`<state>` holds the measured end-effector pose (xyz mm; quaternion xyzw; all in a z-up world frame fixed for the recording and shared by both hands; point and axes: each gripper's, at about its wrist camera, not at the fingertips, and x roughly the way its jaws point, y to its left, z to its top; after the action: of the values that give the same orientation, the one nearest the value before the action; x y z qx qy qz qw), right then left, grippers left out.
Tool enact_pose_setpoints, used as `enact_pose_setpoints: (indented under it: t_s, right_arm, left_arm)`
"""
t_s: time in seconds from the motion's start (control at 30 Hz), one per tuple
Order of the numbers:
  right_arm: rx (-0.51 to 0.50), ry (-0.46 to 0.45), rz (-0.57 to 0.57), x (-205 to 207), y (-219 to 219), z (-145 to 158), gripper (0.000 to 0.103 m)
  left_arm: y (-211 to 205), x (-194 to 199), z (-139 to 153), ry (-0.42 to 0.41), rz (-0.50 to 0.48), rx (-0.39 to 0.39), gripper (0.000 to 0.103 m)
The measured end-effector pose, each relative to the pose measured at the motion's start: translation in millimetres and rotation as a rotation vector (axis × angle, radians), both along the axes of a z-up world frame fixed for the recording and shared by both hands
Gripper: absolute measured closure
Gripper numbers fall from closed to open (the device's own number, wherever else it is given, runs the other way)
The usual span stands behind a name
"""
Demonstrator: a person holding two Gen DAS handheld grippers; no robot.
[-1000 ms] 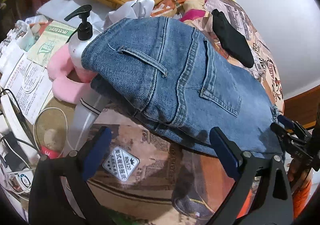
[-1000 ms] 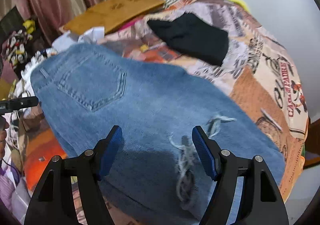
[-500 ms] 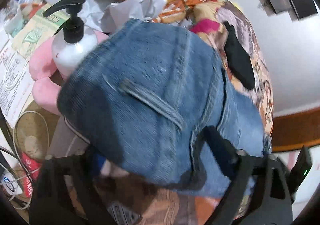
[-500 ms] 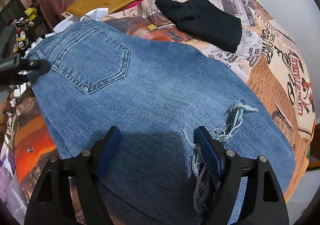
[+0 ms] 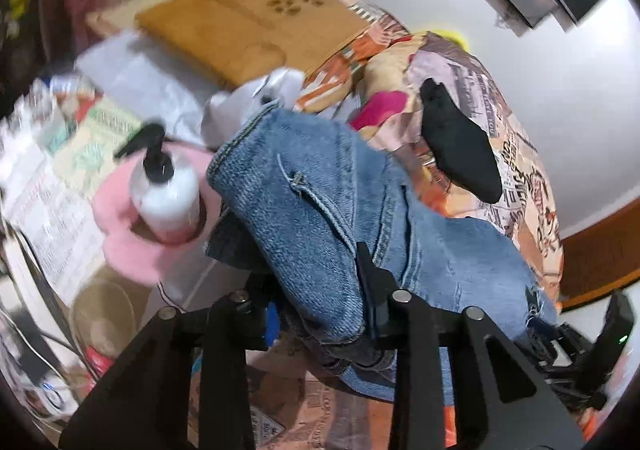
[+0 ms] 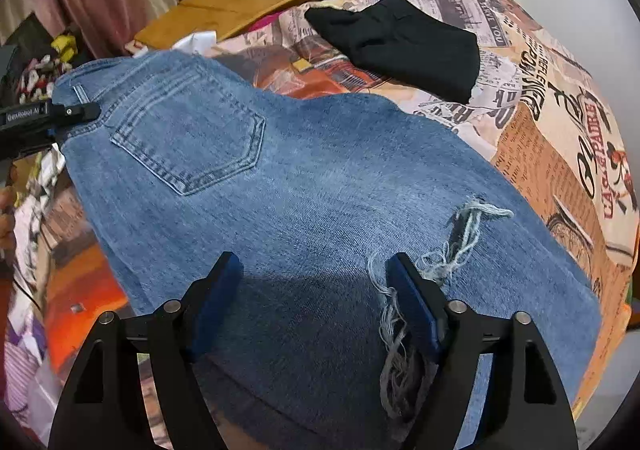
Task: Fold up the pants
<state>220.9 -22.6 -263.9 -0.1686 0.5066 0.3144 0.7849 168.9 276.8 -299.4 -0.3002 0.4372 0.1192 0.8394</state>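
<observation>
While the left gripper [image 5: 320, 306] is clamped on the waistband of the jeans [image 6: 320, 186] at the bed's [image 6: 560, 138] left edge, the right gripper [image 6: 316, 302] hovers wide open and empty over the near leg. Judged step: starting a fold; next, the right must pinch the leg.

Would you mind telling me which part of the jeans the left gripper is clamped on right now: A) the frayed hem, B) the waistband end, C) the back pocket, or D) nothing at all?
B: the left gripper is shut on the jeans at the waistband end, just below a belt loop, while the right gripper is open over the leg.
</observation>
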Motion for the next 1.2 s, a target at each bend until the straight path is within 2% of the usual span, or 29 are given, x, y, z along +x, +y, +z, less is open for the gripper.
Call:
enact_pose_setpoints:
  t_s: [0.07, 0.3, 0.4, 0.5, 0.67, 0.8, 0.87, 0.97, 1.03, 1.1, 1.2]
  right_arm:
    - [0.036, -0.020, -0.016, -2, -6, 12, 0.031]
    - [0.146, -0.119, -0.100, -5, -51, 61, 0.031]
    - [0.178, -0.138, -0.167, -4, -83, 70, 0.030]
    - [0.189, -0.142, -0.246, -2, -118, 71, 0.030]
    - [0.200, -0.119, -0.390, -6, -182, 62, 0.029]
    - [0.172, -0.095, -0.497, -10, -229, 42, 0.029]
    - [0.161, -0.073, -0.535, -12, -246, 28, 0.029]
    - [0.164, -0.023, -0.546, -15, -260, 9, 0.029]
    - [0.159, 0.048, -0.531, -16, -260, -14, 0.030]
    - [0.218, 0.056, -0.555, -21, -266, -25, 0.030]
    - [0.283, 0.077, -0.556, -24, -275, -26, 0.029]
  left_arm:
    - [-11, 5, 16, -0.022, -0.021, 0.055, 0.074]
    - [-36, 18, 67, -0.102, -0.079, 0.141, 0.076]
    - [-59, 24, 90, -0.137, -0.113, 0.207, 0.076]
    - [-84, 33, 115, -0.187, -0.156, 0.237, 0.076]
    - [-124, 51, 148, -0.246, -0.233, 0.249, 0.076]
    - [-164, 66, 169, -0.283, -0.312, 0.270, 0.076]
    - [-186, 72, 176, -0.305, -0.355, 0.251, 0.077]
    - [-227, 84, 182, -0.322, -0.431, 0.244, 0.078]
    - [-250, 92, 183, -0.325, -0.471, 0.248, 0.079]
    - [-276, 99, 182, -0.325, -0.515, 0.248, 0.080]
    - [-313, 109, 184, -0.325, -0.581, 0.244, 0.080]
